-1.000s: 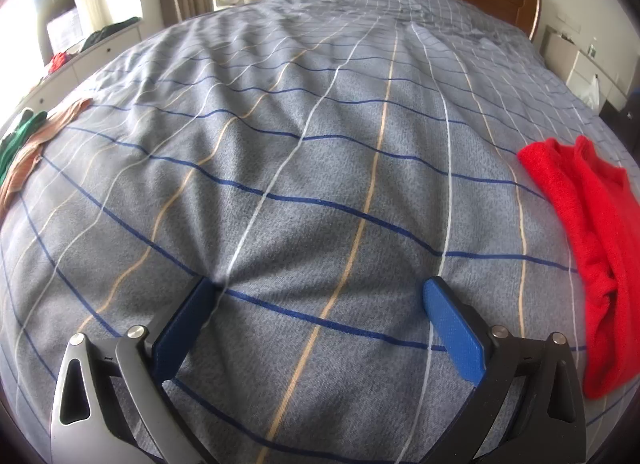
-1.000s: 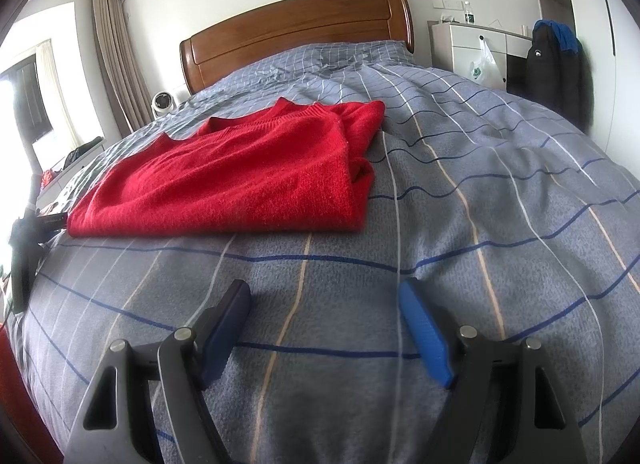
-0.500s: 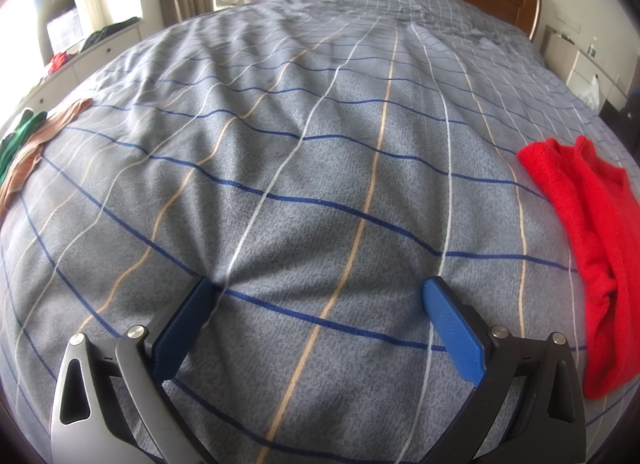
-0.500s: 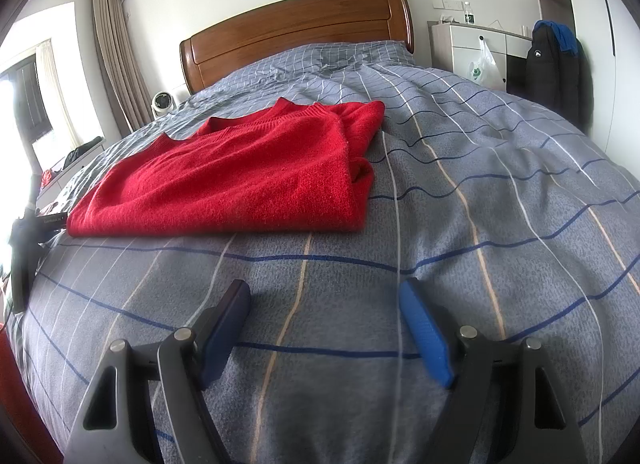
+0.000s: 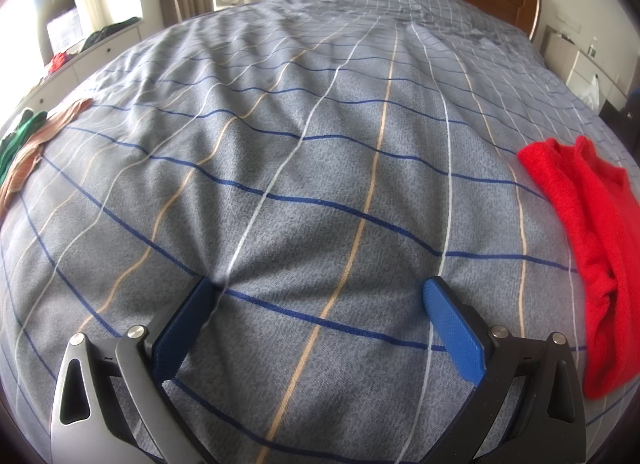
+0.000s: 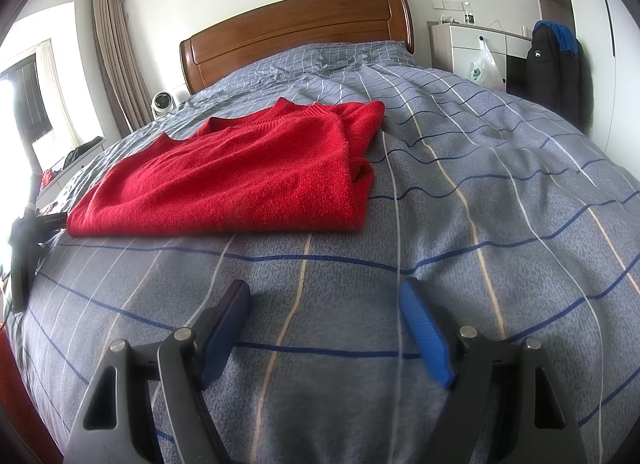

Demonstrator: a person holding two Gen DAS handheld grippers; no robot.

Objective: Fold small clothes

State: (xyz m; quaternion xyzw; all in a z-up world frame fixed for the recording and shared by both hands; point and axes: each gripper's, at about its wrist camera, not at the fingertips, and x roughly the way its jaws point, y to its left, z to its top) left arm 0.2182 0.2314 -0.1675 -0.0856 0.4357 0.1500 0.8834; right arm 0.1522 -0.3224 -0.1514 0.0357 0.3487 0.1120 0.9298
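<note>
your left gripper (image 5: 320, 292) is released, its blue pads spread wide and holding nothing, with the left pad's tip pressed into the grey checked quilt (image 5: 320, 143) of the bed, where creases fan out from it. your right gripper (image 6: 324, 296) is released too and holds nothing, low over bare quilt near the bed's foot edge.

the folded red knitted sweater (image 6: 240, 179) lies flat on the quilt, its near hem running just beyond your right gripper and apart from it. in the left wrist view the same sweater (image 5: 592, 232) sits toward the bed's right edge, well clear of your left gripper. between the sweater and the bed's left edge you have a broad stretch of quilt up to the wooden headboard (image 6: 296, 35).

a striped brown and green garment (image 5: 24, 155) lies at the bed's left edge.
</note>
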